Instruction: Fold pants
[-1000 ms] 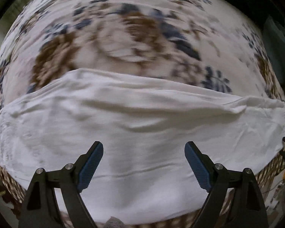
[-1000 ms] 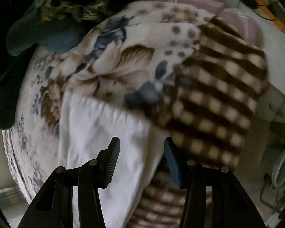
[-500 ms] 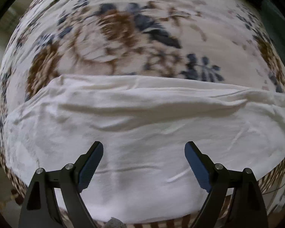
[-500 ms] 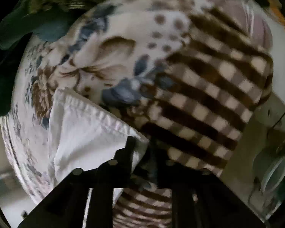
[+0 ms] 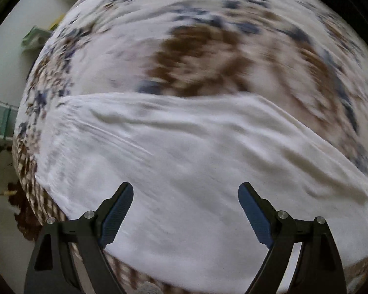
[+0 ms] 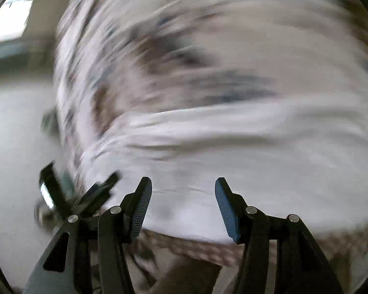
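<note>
White pants (image 5: 184,161) lie folded in a wide band across a floral blanket (image 5: 203,49). My left gripper (image 5: 186,193) is open and empty, hovering over the near part of the pants. In the right wrist view, badly blurred by motion, the pants (image 6: 245,152) lie across the same blanket (image 6: 184,49). My right gripper (image 6: 182,188) is open and empty above the near edge of the pants. The other gripper's black fingers (image 6: 95,191) show at the left of that view.
The blanket's brown checked border (image 5: 34,191) hangs over the near left edge, and also shows in the right wrist view (image 6: 208,250). A pale floor (image 5: 0,171) and a green object (image 5: 35,36) lie beyond the bed's left side.
The right gripper, shut on the pants' corner half a second ago, has opened and swung left over the pants. The left gripper stayed open and shifted left; both views are blurred.
</note>
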Action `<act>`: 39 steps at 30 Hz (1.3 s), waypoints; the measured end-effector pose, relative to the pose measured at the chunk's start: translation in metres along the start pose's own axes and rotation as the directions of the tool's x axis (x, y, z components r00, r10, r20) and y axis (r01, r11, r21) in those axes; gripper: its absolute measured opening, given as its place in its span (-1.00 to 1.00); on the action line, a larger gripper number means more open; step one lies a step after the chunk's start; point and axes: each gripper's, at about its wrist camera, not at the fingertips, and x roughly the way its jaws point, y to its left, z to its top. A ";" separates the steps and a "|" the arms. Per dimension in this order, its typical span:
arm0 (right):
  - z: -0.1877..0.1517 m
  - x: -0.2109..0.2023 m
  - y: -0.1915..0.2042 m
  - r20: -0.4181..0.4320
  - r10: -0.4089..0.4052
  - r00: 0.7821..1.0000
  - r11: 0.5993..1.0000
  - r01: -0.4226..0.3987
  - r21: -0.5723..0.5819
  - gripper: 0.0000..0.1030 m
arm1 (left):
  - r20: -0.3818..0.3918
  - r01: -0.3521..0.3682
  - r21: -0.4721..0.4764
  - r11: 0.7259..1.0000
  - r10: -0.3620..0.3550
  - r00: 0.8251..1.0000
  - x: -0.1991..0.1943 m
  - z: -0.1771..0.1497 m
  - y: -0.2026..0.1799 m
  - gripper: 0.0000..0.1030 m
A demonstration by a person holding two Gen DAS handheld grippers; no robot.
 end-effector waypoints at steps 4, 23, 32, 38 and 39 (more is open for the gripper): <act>0.070 0.086 0.059 -0.131 -0.033 0.991 0.994 0.019 -0.108 0.10 | -0.035 -0.046 -0.032 0.998 0.044 0.998 0.033 0.020 0.031 0.70; 0.113 0.209 0.074 -0.501 0.098 0.860 0.983 -0.164 -0.088 0.00 | -0.154 0.097 -0.107 0.989 -0.113 0.982 0.067 0.014 0.087 0.95; 0.125 0.175 0.067 -0.391 0.092 0.916 0.987 -0.136 -0.088 -0.84 | -0.154 0.104 -0.079 0.991 -0.115 0.981 0.081 0.018 0.092 0.97; 0.142 0.143 0.044 -0.302 0.129 0.944 0.991 -0.136 -0.003 -0.83 | -0.153 0.094 -0.069 0.993 -0.103 0.983 0.066 0.024 0.097 0.97; 0.144 0.130 0.042 -0.260 0.081 0.962 0.996 -0.088 -0.016 -0.83 | -0.144 0.095 -0.063 0.994 -0.103 0.984 0.061 0.026 0.098 0.97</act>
